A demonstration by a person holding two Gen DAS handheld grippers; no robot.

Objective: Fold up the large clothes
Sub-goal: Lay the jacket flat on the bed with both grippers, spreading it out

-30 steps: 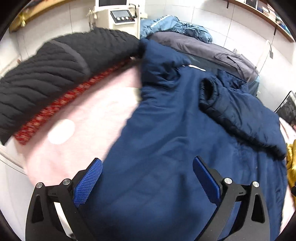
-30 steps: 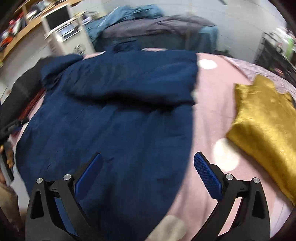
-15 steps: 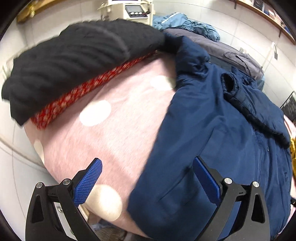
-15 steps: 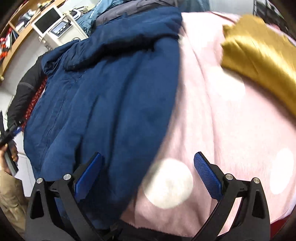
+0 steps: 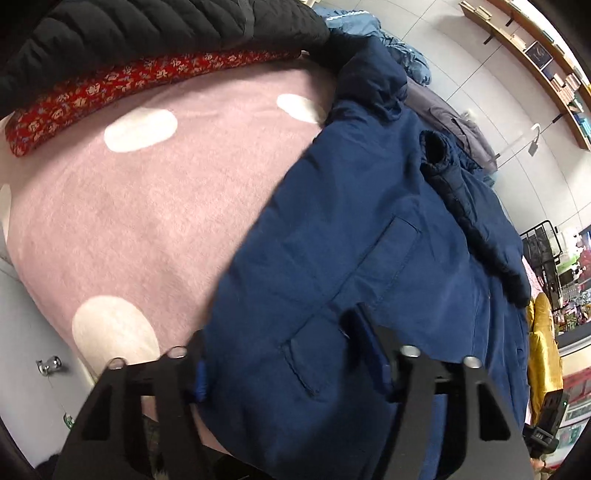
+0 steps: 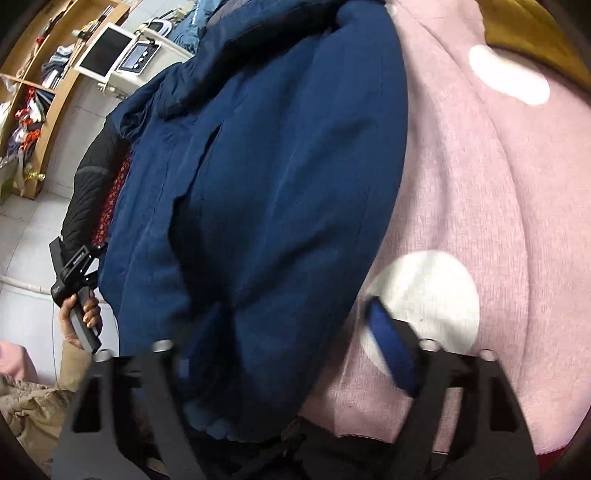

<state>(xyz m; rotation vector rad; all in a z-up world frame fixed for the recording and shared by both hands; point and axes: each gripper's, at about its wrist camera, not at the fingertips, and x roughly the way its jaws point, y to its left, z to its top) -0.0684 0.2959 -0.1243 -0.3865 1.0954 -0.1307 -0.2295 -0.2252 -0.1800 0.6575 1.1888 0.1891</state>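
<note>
A large navy blue jacket lies spread on a pink blanket with white dots; it also shows in the right wrist view. My left gripper straddles the jacket's near left hem corner, its jaws narrowed around the fabric. My right gripper straddles the near right hem corner, its jaws also narrowed, with the right pad over a white dot. A sleeve lies folded across the jacket.
A black quilted coat on a red floral cloth lies at the far left. A golden garment lies to the right. Grey and blue clothes are piled behind. A white machine stands by wooden shelves.
Both grippers have dropped to the near hem of the jacket, and their jaws have narrowed from wide open to partly closed around the fabric.
</note>
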